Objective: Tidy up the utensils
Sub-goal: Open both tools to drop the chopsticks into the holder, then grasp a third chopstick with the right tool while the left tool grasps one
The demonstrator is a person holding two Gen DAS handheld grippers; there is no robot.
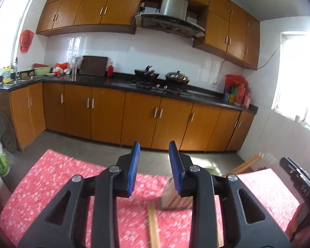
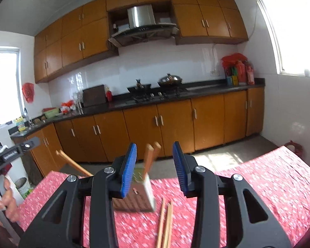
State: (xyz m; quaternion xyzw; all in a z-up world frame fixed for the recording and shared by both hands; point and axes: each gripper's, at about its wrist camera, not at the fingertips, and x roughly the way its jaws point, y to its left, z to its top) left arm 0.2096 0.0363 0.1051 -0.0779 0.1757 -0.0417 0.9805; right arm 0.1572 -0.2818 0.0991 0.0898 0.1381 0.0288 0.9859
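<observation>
Chopsticks [image 2: 165, 221] lay loose at lower centre on the red cloth [image 2: 268, 186], just right of the holder [image 2: 134, 194]. I held the left gripper [image 1: 155, 169] and right gripper [image 2: 155, 169] spread, empty. Next, I judged, pinch the loose sticks and drop them in.

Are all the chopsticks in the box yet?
Not yet. Two chopsticks already stand in the brown holder. The left gripper and right gripper are both open, holding nothing. Loose chopsticks lie on the red tablecloth, waiting.
</observation>
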